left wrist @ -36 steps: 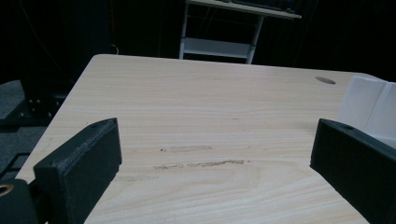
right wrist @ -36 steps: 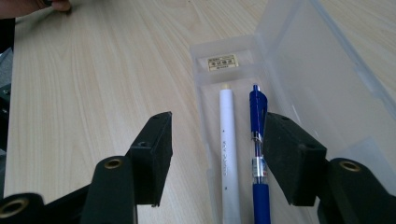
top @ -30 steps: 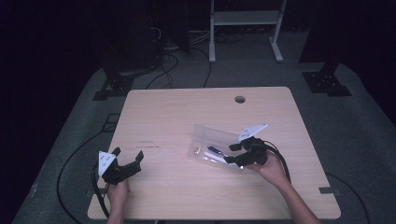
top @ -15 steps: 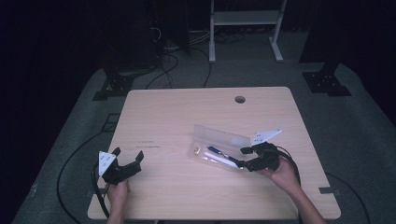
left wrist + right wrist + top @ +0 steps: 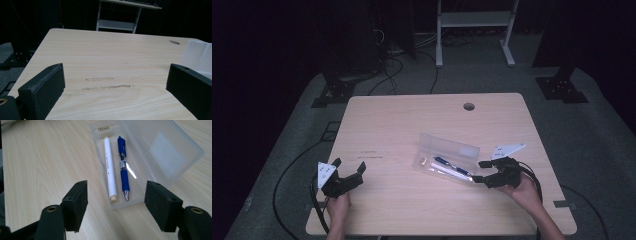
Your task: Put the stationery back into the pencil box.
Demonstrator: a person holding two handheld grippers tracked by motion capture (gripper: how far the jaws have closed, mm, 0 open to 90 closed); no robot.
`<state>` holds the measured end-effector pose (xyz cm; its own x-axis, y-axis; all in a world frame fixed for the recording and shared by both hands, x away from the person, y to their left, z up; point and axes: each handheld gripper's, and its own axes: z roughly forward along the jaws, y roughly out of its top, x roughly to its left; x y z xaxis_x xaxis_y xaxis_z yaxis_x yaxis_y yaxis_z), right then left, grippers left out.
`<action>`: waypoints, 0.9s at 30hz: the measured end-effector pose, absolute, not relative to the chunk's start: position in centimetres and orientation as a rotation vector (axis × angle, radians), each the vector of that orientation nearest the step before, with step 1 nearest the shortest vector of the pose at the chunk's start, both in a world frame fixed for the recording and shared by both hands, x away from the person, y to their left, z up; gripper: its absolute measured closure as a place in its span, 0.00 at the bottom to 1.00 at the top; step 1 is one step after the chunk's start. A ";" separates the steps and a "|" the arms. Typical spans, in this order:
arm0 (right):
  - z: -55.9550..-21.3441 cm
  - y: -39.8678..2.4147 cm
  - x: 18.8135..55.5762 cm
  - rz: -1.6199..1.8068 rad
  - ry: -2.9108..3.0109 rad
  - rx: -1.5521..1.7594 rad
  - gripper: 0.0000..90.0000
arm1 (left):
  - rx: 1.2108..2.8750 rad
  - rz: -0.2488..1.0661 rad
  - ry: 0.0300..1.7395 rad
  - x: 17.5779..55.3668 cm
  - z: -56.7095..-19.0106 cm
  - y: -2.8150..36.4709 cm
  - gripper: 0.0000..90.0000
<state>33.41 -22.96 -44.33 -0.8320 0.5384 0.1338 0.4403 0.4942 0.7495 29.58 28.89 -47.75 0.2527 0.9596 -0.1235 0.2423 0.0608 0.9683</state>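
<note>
Just short of the clear case (image 5: 147, 157), right gripper (image 5: 116, 195) jaws just widened, empty; lid up, blue pen (image 5: 123, 167) and white pen (image 5: 110, 170) inside.

Dim room with black surroundings, bench (image 5: 402, 135) lit evenly from above, faint soft shadows, white glare streak on blue pen (image 5: 123, 167), slightly soft focus

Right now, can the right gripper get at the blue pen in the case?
Probably yes. The right gripper is open and aimed at the near end of the clear case, whose lid stands open. The blue pen lies uncovered beside the white pen, though the case's low wall sits between.
</note>
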 end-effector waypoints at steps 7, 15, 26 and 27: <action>-44.5 -24.0 32.7 1.258 2.596 0.879 0.38 | 1.422 0.817 1.209 29.5 -47.7 28.8 0.01; -44.8 -25.2 32.0 1.259 2.575 0.914 0.37 | 1.423 0.818 1.210 29.5 -47.7 28.8 0.01; -45.5 -26.8 31.4 1.260 2.553 0.960 0.37 | 1.427 0.820 1.209 29.5 -47.7 28.8 0.01; -45.5 -26.9 31.4 1.259 2.551 0.963 0.37 | 1.427 0.820 1.209 29.5 -47.7 28.8 0.01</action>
